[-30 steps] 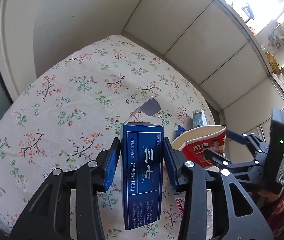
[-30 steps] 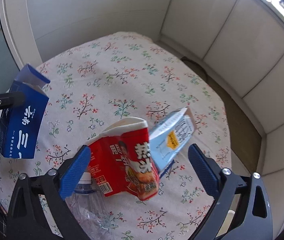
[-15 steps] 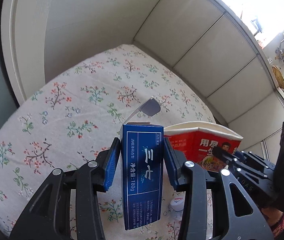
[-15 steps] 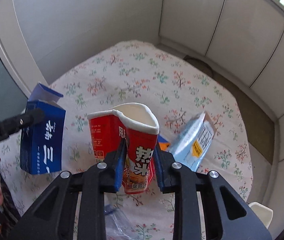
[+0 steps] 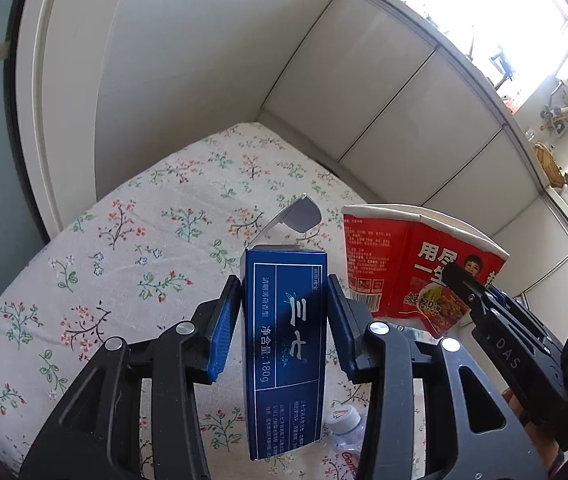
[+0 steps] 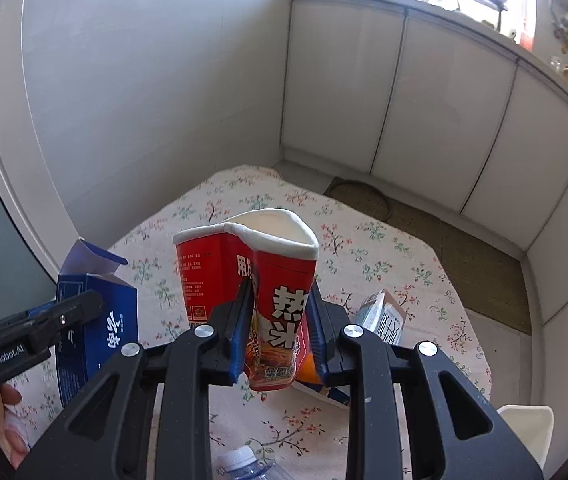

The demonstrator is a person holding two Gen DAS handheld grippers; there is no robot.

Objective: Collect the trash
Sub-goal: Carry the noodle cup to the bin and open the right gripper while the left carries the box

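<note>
I have both pieces up off the table — left gripper clamped on the blue box, right gripper squeezed on the crushed red cup. I keep both upright and apart, grips steady — the cup's thin wall could slip.

Glossy blue cardboard box, crumpled glossy paper cup, matt floral cloth tablecloth.

one blue box, one red cup, one bottle, one carton
</note>
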